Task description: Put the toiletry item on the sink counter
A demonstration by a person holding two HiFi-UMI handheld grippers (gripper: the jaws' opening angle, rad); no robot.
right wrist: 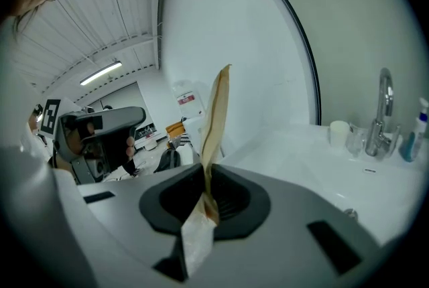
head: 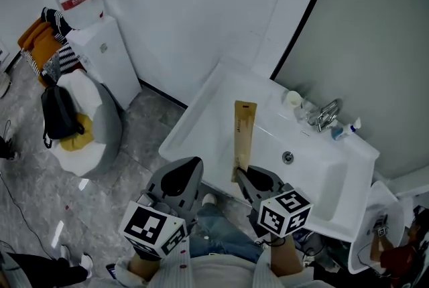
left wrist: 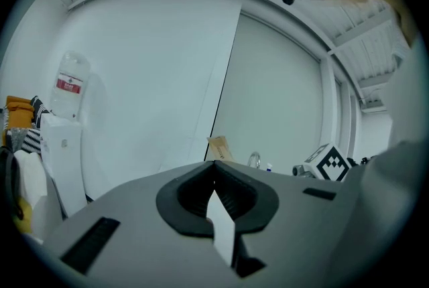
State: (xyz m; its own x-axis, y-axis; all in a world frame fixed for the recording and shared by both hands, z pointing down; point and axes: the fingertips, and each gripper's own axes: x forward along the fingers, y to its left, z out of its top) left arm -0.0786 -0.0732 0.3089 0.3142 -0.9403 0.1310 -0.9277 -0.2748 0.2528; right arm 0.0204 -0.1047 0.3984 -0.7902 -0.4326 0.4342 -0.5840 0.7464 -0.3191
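Note:
The toiletry item is a long flat tan packet. My right gripper is shut on its near end, and the packet sticks out over the white sink counter. In the right gripper view the packet rises upright from the closed jaws of the right gripper, with the counter just beyond. My left gripper hangs left of it, in front of the counter's edge. Its jaws meet at the tips in the left gripper view, and I see nothing held between them.
A faucet, a white cup and a blue bottle stand behind the basin. A water dispenser and a round chair holding a black bag are at the left, on the grey floor.

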